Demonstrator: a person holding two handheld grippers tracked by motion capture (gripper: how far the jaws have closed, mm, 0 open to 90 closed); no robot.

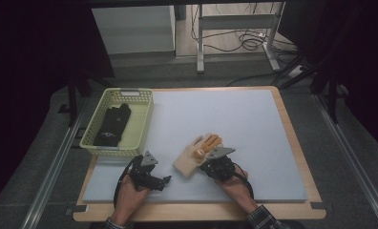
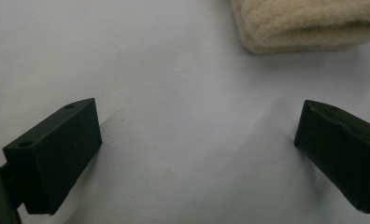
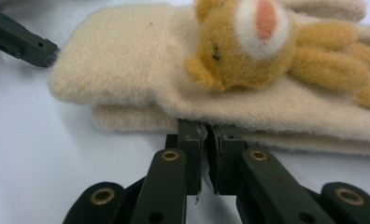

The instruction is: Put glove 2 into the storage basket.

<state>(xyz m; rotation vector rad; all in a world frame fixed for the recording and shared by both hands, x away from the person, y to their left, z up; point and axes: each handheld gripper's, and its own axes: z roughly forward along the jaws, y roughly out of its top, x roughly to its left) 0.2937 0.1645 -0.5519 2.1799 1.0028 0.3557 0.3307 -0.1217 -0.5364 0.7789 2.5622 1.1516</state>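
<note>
Cream wool gloves [image 1: 193,156] slant toward upper right at frame centre, the right gripper [image 1: 211,164] pinched against their near edge, the left gripper [image 1: 164,180] spread wide, farther off.

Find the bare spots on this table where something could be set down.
The grey mat is free beyond the cream bear glove, from the yellow basket across to the right edge. The near edge is crowded: left gripper, glove, right gripper.

A cream knitted glove [image 1: 191,160] with a small tan teddy bear [image 3: 248,44] sewn on top lies flat on the tabletop [image 1: 235,119] — cuff toward seven o'clock, orange-tipped fingers toward one o'clock — just below centre.
</note>
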